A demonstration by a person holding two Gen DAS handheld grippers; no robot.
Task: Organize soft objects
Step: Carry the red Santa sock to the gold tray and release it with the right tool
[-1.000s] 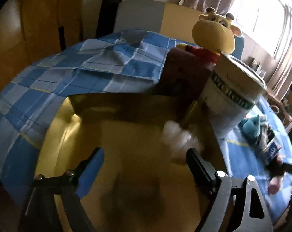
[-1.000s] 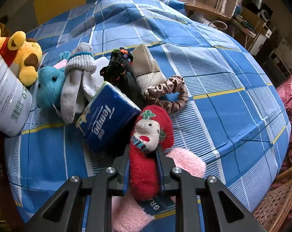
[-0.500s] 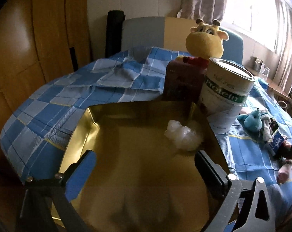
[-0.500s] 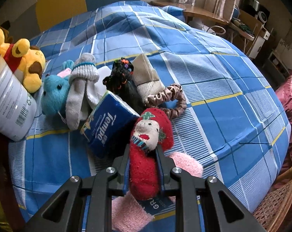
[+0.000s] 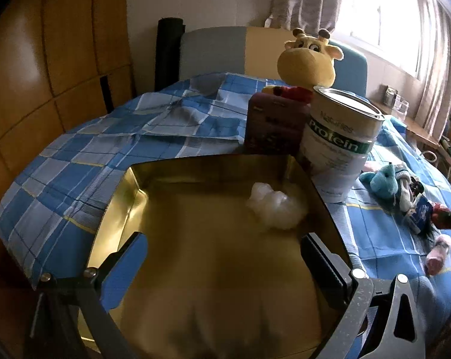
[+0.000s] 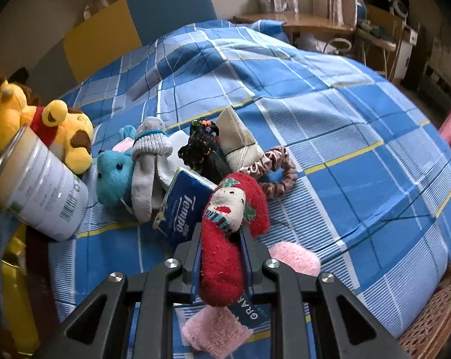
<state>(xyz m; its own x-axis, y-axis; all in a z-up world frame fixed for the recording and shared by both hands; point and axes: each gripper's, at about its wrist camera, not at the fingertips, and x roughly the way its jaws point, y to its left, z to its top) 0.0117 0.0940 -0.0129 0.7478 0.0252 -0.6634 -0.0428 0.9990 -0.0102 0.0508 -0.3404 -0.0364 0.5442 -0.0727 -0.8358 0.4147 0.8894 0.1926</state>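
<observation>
Pink sock [image 6: 216, 330] partly under red sock [image 6: 225, 251]

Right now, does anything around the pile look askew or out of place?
Yes: the protein can leans tilted on the soft bed beside the gold tray, a hard item among the plush pile. The right gripper grips the red sock.

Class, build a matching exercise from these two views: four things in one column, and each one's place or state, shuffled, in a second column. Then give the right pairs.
Things
1. red sock
2. white fluff
3. protein can
4. left gripper

Places or states
A. lying inside the gold tray
B. jaws wide apart, holding nothing
C. clamped in the right gripper
D. standing upright beside the tray

Pairs: 1-C, 2-A, 3-D, 4-B
</observation>
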